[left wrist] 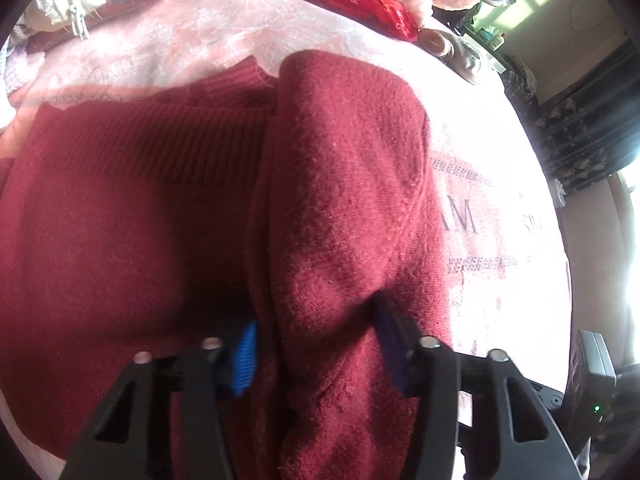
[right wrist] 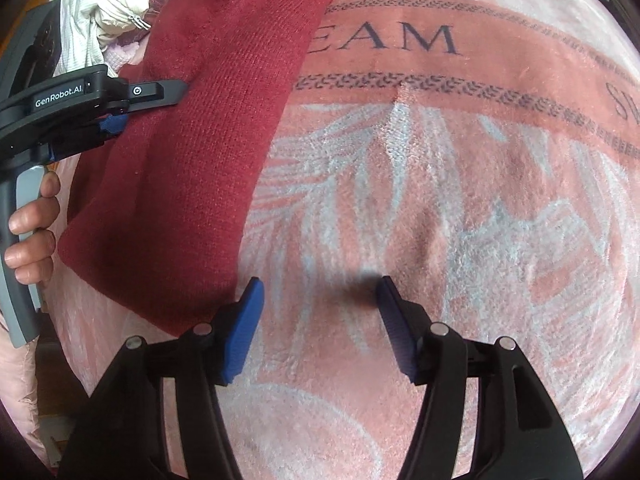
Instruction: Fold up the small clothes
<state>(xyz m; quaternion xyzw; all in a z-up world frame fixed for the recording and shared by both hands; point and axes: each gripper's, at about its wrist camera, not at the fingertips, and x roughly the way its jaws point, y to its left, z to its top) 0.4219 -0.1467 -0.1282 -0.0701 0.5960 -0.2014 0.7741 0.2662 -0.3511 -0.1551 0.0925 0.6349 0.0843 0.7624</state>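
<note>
No containers in either view; everything lies straight on the pink blanket (right wrist: 440, 208), which has pale leaf pattern and a darker band w/ letters "EAM".

Red sweater (left wrist: 132, 232): dark red knit, lying on blanket, ribbed band across upper part in L wrist view. One part of it is raised in a thick fold running up the middle of that view. In R wrist view the fabric drapes down at frame left.

L gripper (left wrist: 316, 344): blue pads set wide, thick fold of sweater bunched between them; pads press the fabric on both sides.

R gripper (right wrist: 320, 320): jaws wide apart, nothing between them, low over bare blanket just beside sweater edge.

White garment (right wrist: 100, 4) w/ zip beyond sweater.
</note>
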